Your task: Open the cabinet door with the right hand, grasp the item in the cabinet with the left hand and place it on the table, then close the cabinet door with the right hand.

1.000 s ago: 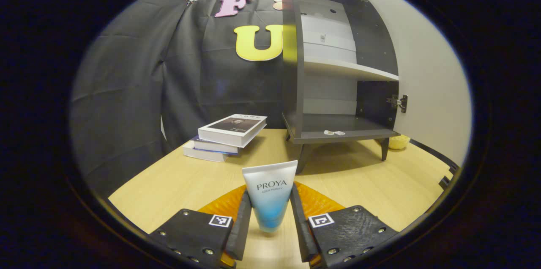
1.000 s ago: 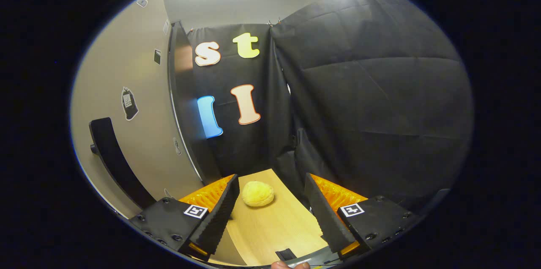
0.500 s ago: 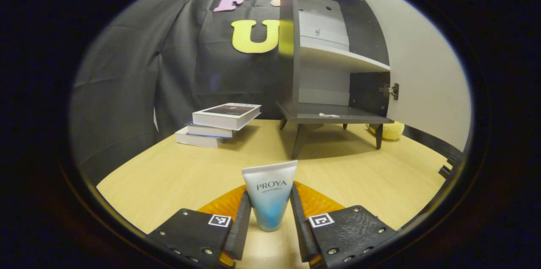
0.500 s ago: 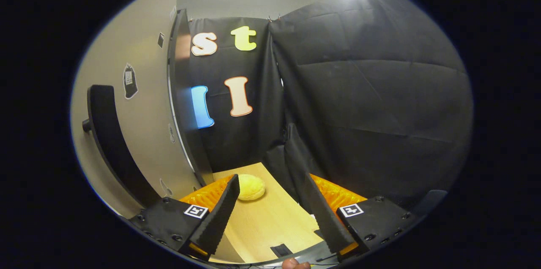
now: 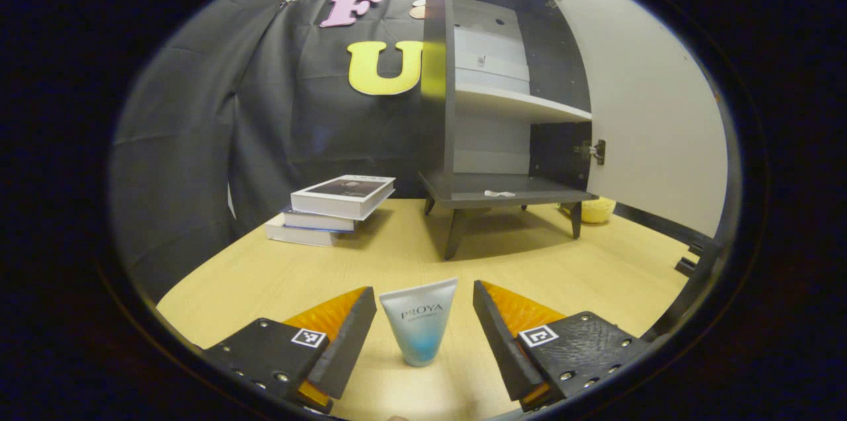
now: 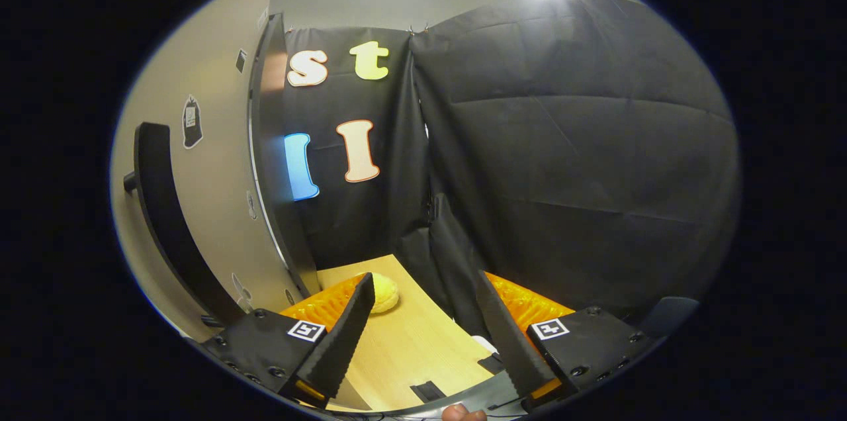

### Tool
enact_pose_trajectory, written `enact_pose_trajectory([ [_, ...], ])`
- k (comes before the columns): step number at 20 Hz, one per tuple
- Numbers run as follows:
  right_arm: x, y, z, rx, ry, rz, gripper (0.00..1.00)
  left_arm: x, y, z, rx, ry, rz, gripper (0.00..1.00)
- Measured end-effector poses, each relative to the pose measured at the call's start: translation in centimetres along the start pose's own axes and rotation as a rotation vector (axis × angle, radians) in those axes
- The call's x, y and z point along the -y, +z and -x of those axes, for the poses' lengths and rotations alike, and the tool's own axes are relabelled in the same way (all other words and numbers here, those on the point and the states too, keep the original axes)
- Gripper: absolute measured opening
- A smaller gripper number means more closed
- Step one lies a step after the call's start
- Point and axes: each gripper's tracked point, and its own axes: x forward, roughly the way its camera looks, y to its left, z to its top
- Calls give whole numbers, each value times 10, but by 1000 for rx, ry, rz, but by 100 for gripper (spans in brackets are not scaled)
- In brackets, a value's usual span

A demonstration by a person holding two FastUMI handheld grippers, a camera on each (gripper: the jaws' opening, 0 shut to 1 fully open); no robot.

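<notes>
A white and blue tube (image 5: 418,325) stands upright on the wooden table (image 5: 278,275), wide end up. My left gripper (image 5: 419,336) is open around it, with a gap between the tube and each finger. Behind it the dark cabinet (image 5: 440,77) stands open, a small pale scrap on its lower shelf (image 5: 499,193). Its pale door (image 5: 652,110) is swung out to the right. In the right gripper view that door (image 6: 212,163) stands at the left with its black handle (image 6: 162,209). My right gripper (image 6: 420,335) is open and holds nothing, a little way right of the door.
Three stacked books (image 5: 334,206) lie left of the cabinet. A yellow round object (image 5: 597,209) (image 6: 385,292) sits on the table by the cabinet's right leg, behind the door. Black cloth walls close the back and sides. A fingertip (image 6: 460,414) shows at the bottom edge.
My left gripper came down to the table and opened, letting go of the tube, which now stands alone. The right gripper shifted slightly, still open.
</notes>
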Motion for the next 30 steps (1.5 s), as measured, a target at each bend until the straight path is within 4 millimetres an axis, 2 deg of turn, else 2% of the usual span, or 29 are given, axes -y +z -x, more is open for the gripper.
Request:
enact_pose_trajectory([
  [1, 1, -4, -3, -5, 5, 5, 92, 1, 12, 3, 14, -3, -9, 90],
  [4, 8, -26, -13, -43, 19, -1, 97, 2, 60, 17, 70, -2, -73, 89],
  [5, 12, -31, -16, -51, 23, -15, 92, 4, 82, 27, 101, 1, -90, 89],
  [6, 16, -35, -21, -54, 29, -25, 97, 8, 104, 34, 128, 1, -97, 89],
  [7, 21, -37, -25, -54, 31, -29, 92, 14, 124, 39, 148, 4, -101, 89],
  [8, 28, -38, -29, -56, 32, -31, 97, 18, 142, 46, 152, 17, -106, 90],
  [12, 50, -29, -40, -25, 50, -22, 97, 46, 220, 84, 188, 61, -73, 89],
  [13, 53, -27, -43, -24, 64, -6, 92, 54, 239, 96, 205, 70, -63, 89],
  [14, 60, -26, -47, -24, 71, 19, 97, 62, 256, 104, 206, 79, -57, 89],
  [15, 64, -22, -49, -20, 83, 46, 92, 70, 270, 111, 208, 86, -54, 89],
  [16, 67, -17, -51, -13, 99, 71, 92, 78, 286, 119, 214, 94, -55, 89],
  [17, 69, -12, -53, -10, 118, 89, 97, 85, 301, 122, 213, 101, -58, 89],
  [18, 68, -7, -53, -5, 145, 94, 97, 92, 314, 126, 212, 108, -61, 89],
  [19, 65, -2, -52, 3, 180, 89, 98, 96, 326, 129, 205, 126, -65, 90],
  [20, 60, 1, -51, 7, 214, 85, 93, 100, 337, 132, 192, 142, -70, 89],
  [21, 55, 4, -49, 12, 248, 85, 93, 103, 339, 134, 155, 161, -79, 89],
  [22, 53, 10, -47, 29, 270, 89, 97, 105, 338, 137, 118, 179, -90, 89],
  [24, 48, 25, -43, 61, 314, 95, 92, 106, 345, 144, 99, 235, -92, 89],
  [25, 42, 31, -40, 66, 349, 88, 92, 109, 347, 151, 92, 252, -82, 89],
  [26, 35, 36, -34, 71, 385, 71, 97, 112, 350, 156, 88, 261, -72, 89],
  [27, 27, 42, -26, 76, 425, 52, 92, 113, 354, 160, 89, 268, -66, 89],
  [28, 17, 48, -20, 80, 461, 40, 97, 113, 361, 164, 94, 275, -63, 89],
  [30, -4, 56, -7, 95, 516, 49, 92, 109, 373, 170, 106, 282, -56, 89],
])
